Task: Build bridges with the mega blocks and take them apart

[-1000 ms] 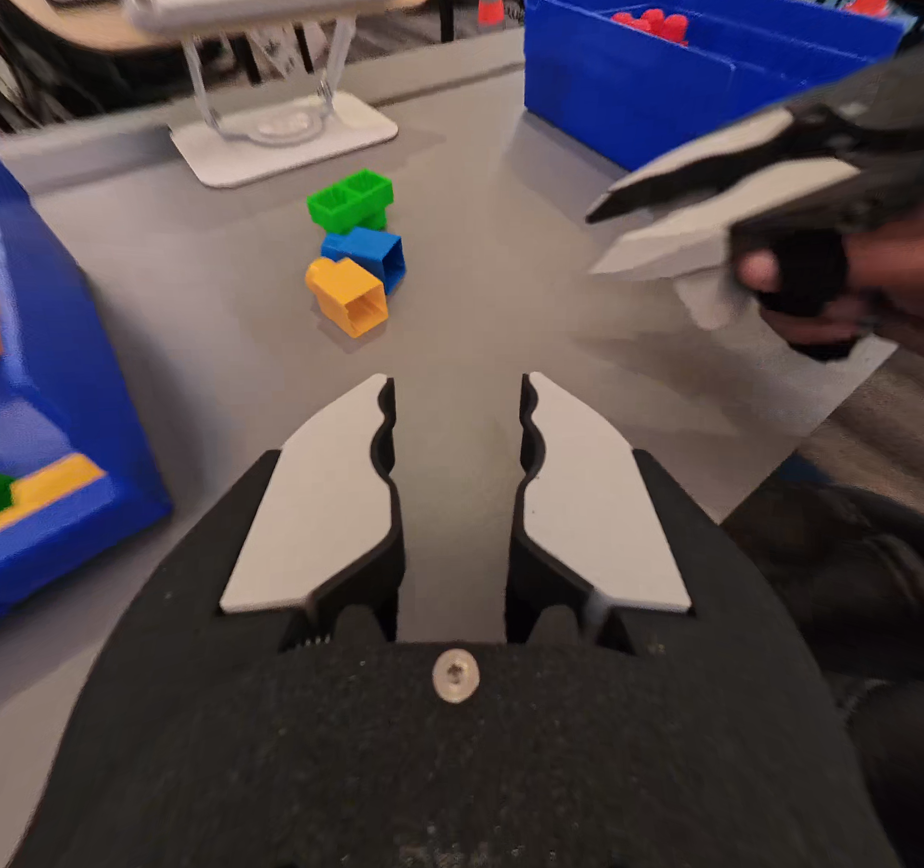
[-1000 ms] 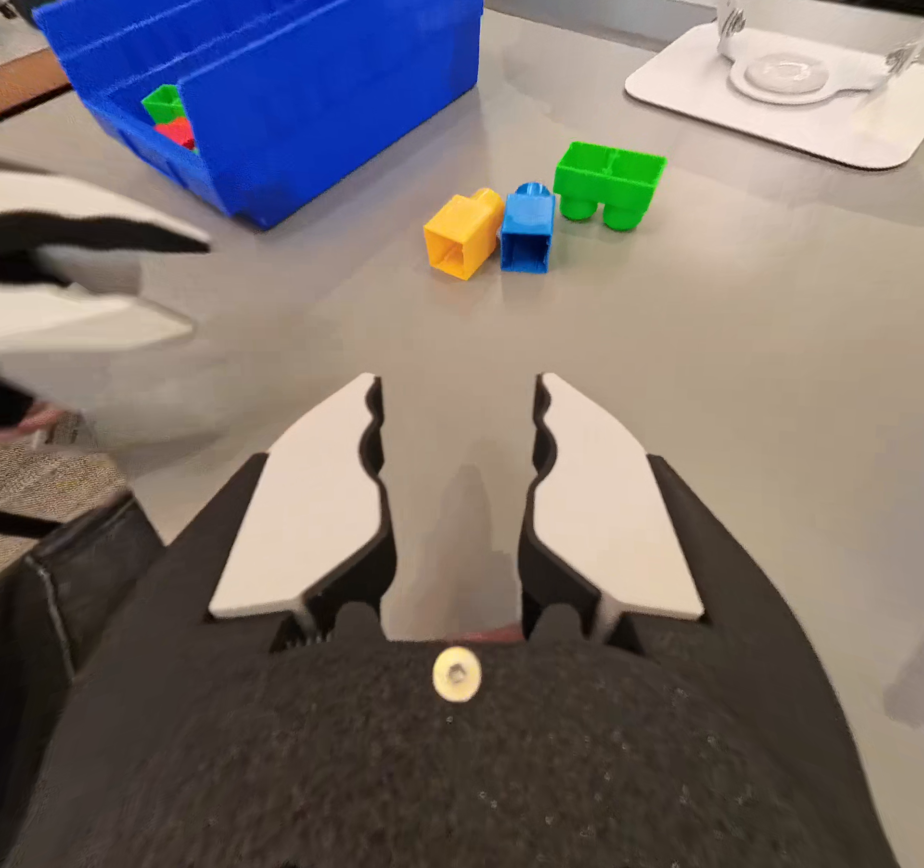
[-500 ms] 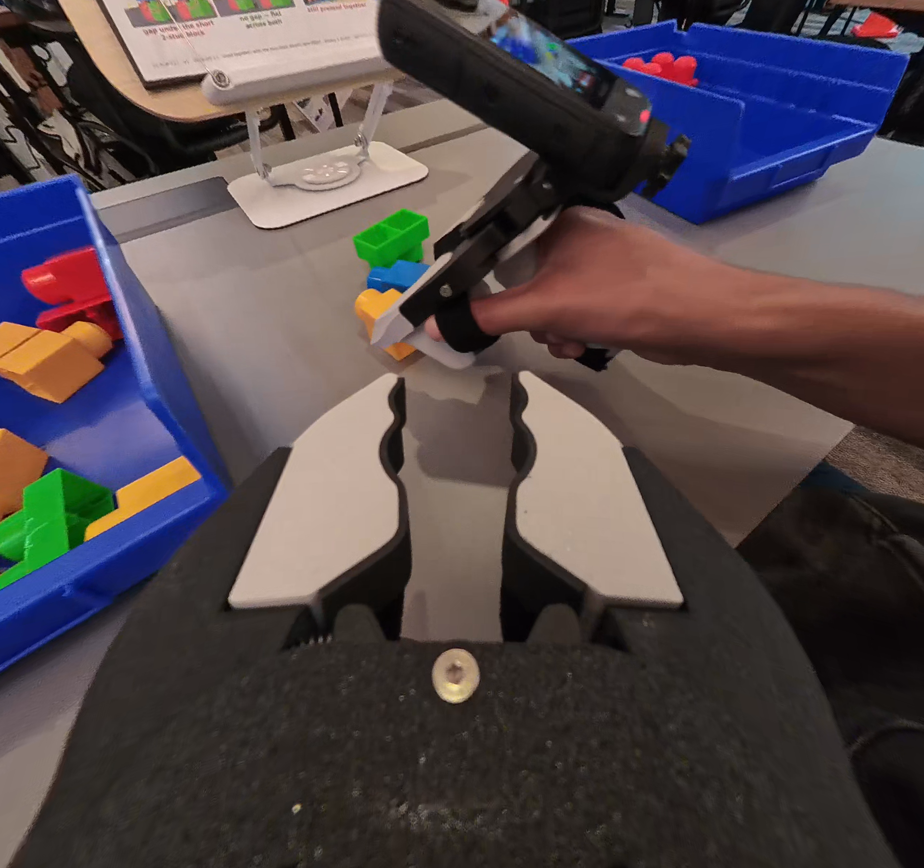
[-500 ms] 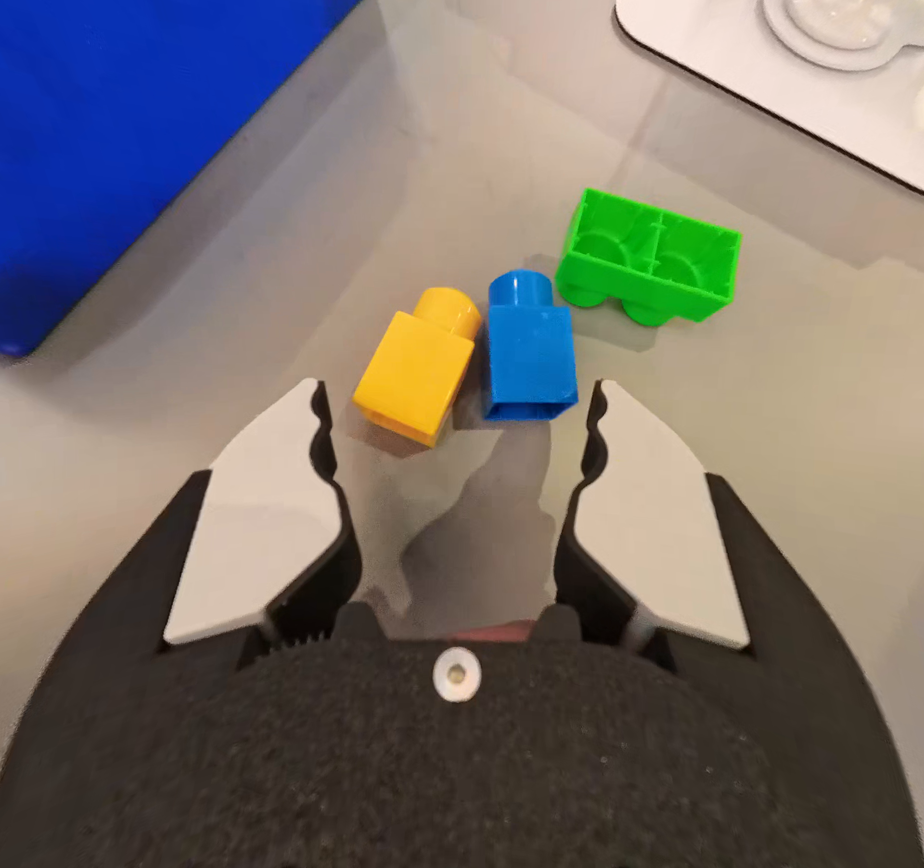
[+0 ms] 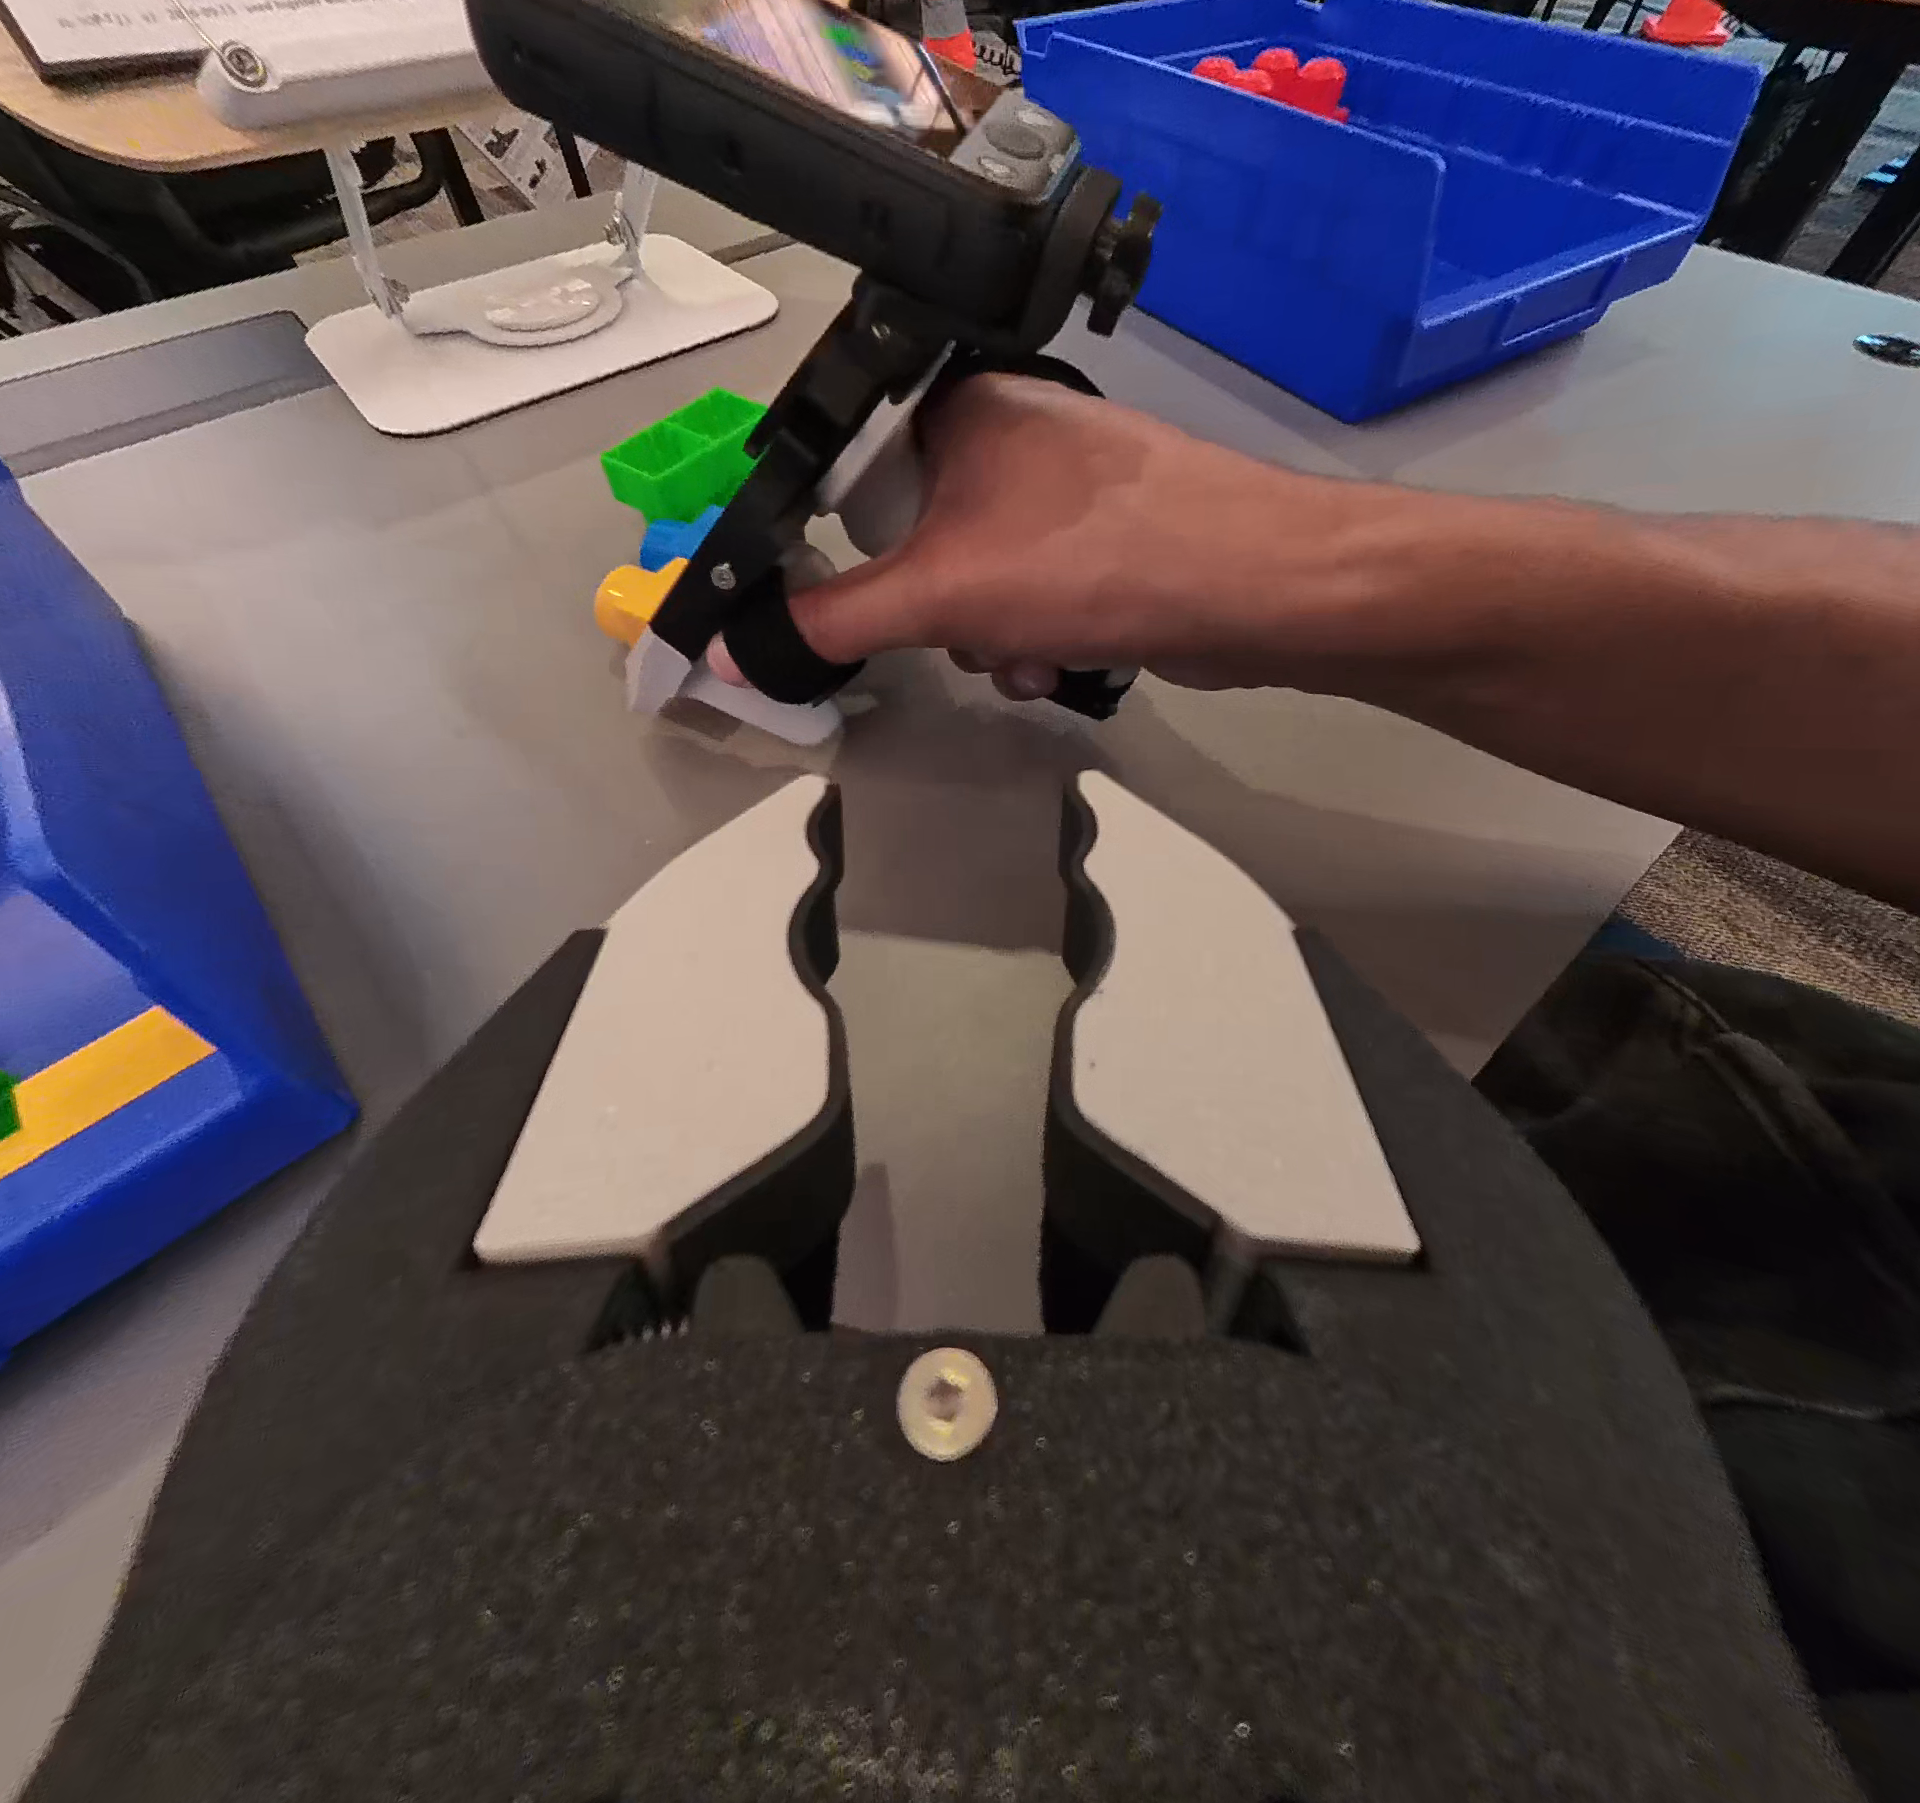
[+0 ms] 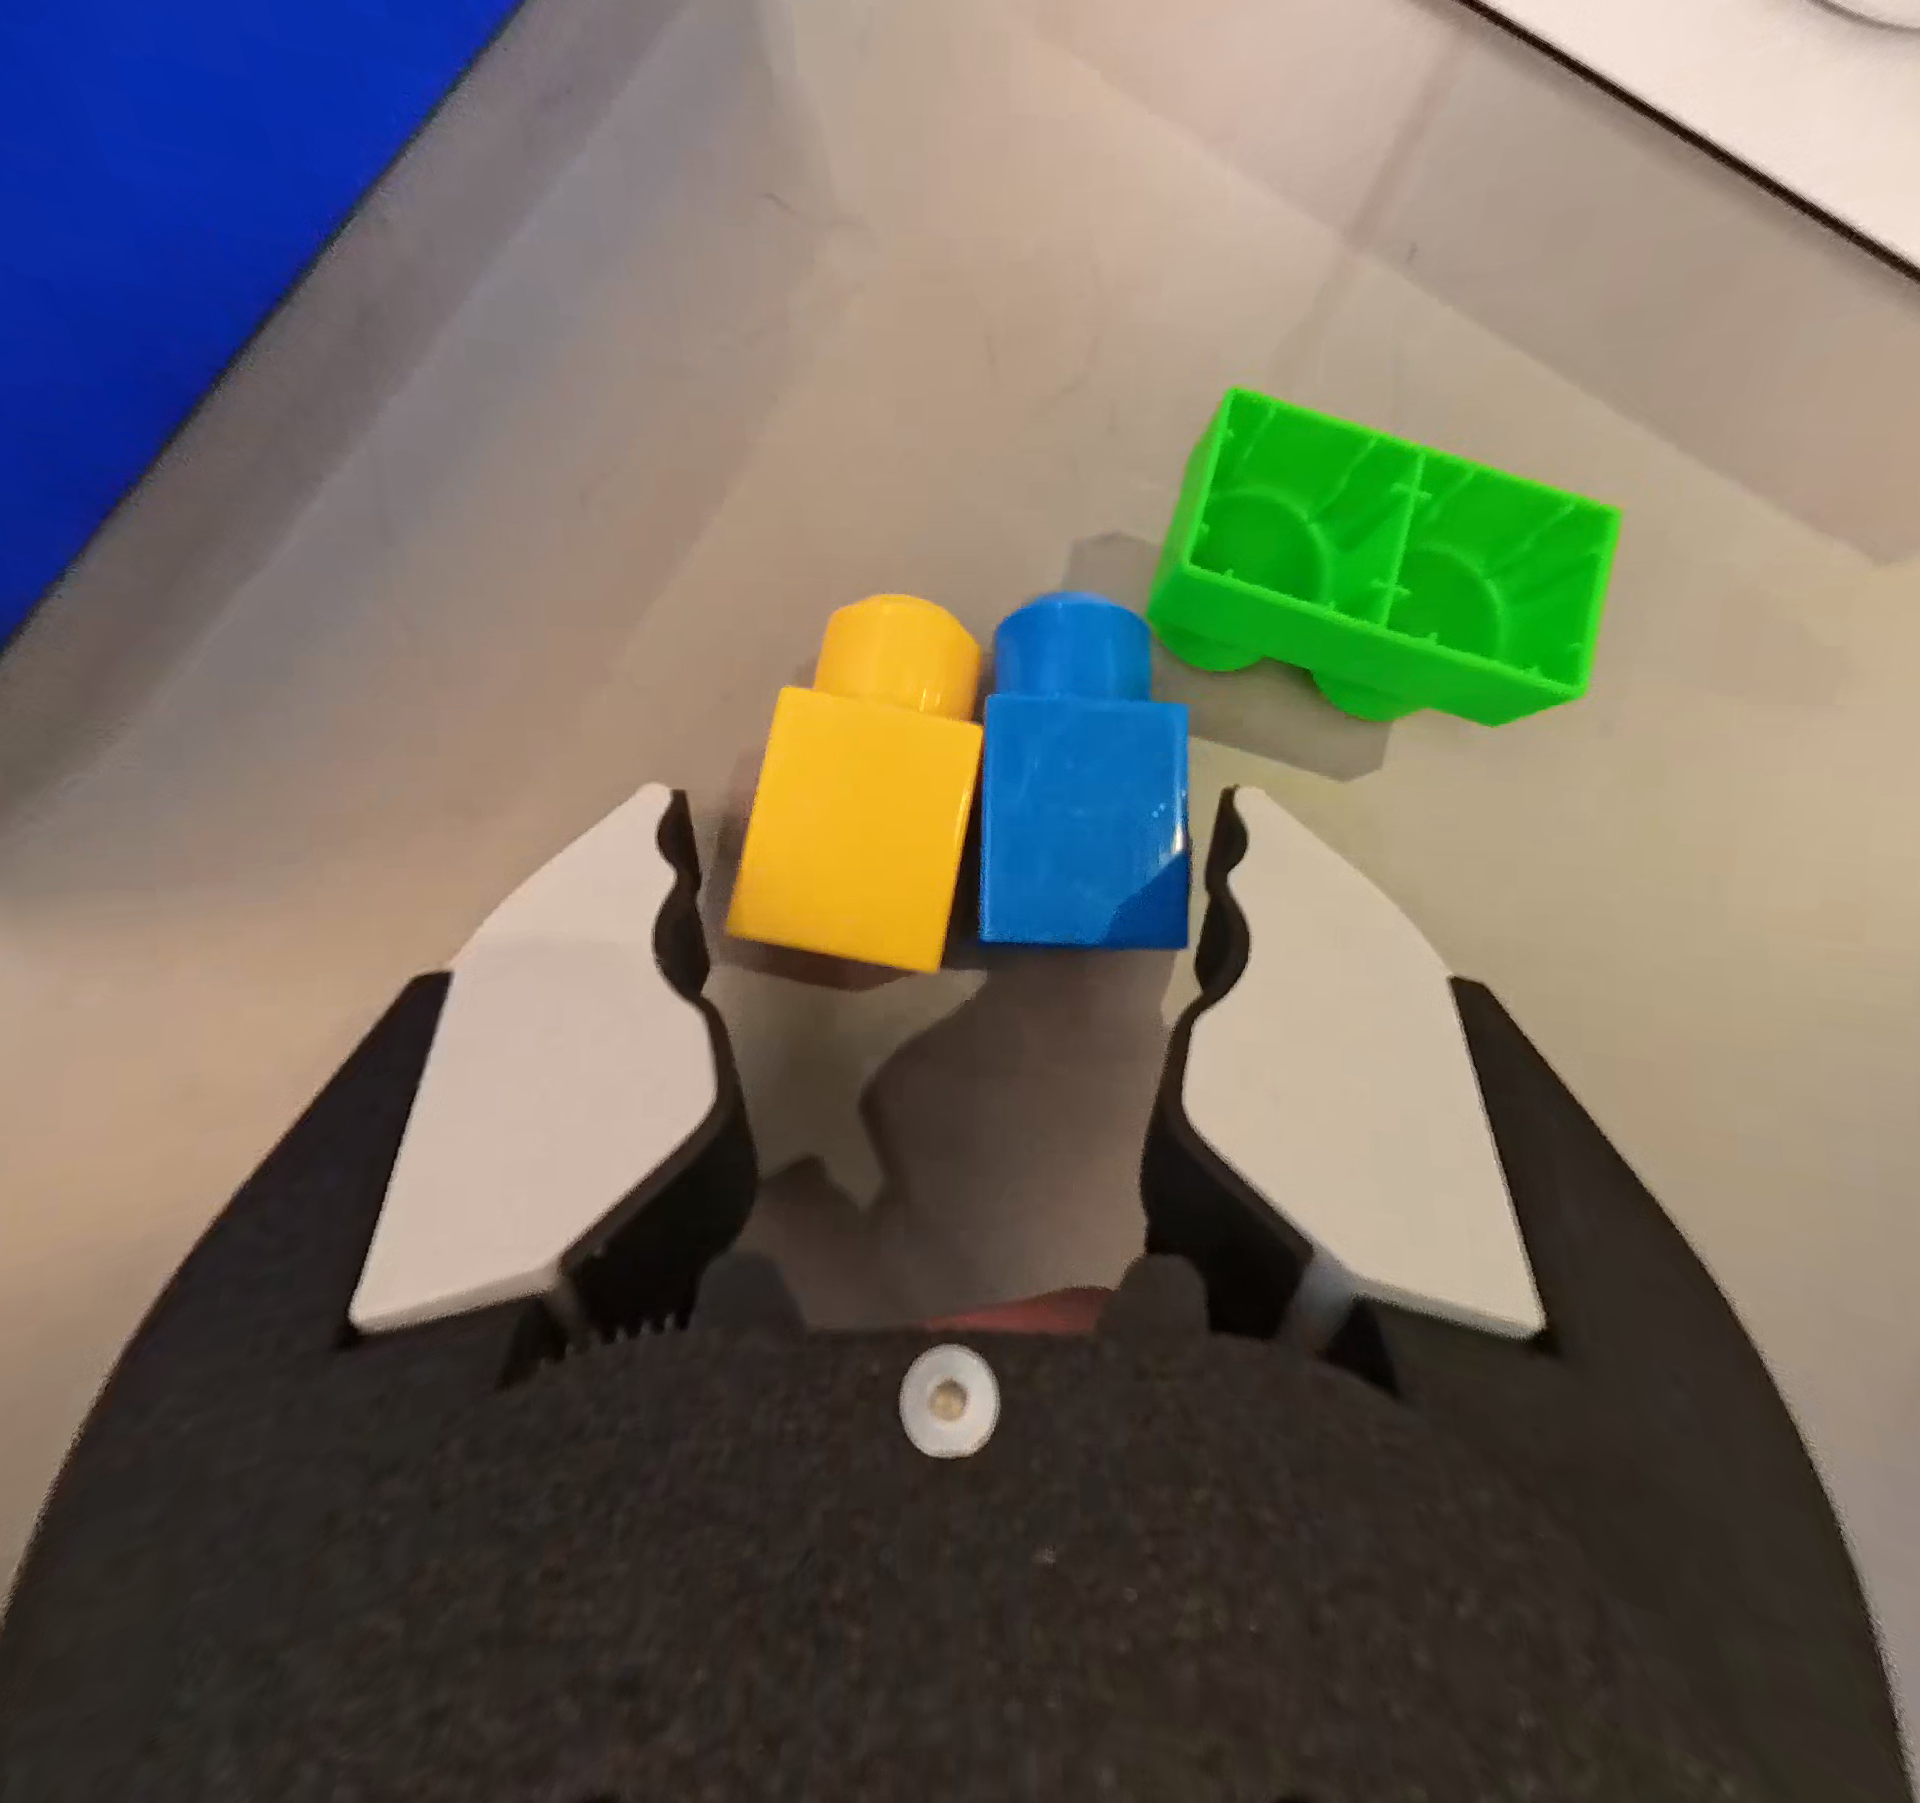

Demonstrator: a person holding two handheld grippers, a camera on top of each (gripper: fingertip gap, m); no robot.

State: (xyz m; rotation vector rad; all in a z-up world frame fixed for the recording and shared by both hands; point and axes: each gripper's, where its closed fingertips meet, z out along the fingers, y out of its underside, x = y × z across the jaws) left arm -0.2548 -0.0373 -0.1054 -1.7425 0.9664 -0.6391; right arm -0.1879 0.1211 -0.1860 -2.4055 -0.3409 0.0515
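A yellow one-stud block (image 6: pixel 857 808) and a blue one-stud block (image 6: pixel 1081 797) lie side by side on their sides on the grey table. A green two-stud block (image 6: pixel 1387 558) lies upside down just beyond them to the right. My right gripper (image 6: pixel 951 803) is open wide, with both small blocks between its fingertips, not touching them. In the left wrist view the right gripper (image 5: pixel 727 693) points down at the yellow block (image 5: pixel 629 595), blue block (image 5: pixel 675 538) and green block (image 5: pixel 686 460). My left gripper (image 5: pixel 945 797) is open and empty, held back near the table's front edge.
A blue bin (image 5: pixel 1392 184) with red blocks stands at the back right. Another blue bin (image 5: pixel 125 922) with yellow and green blocks stands at the left. A white stand (image 5: pixel 540 330) holding an instruction sheet is behind the blocks. The person's forearm (image 5: pixel 1455 610) crosses the table from the right.
My right gripper has moved forward and down until its open fingers flank the yellow and blue blocks. The left gripper has stayed back and open.
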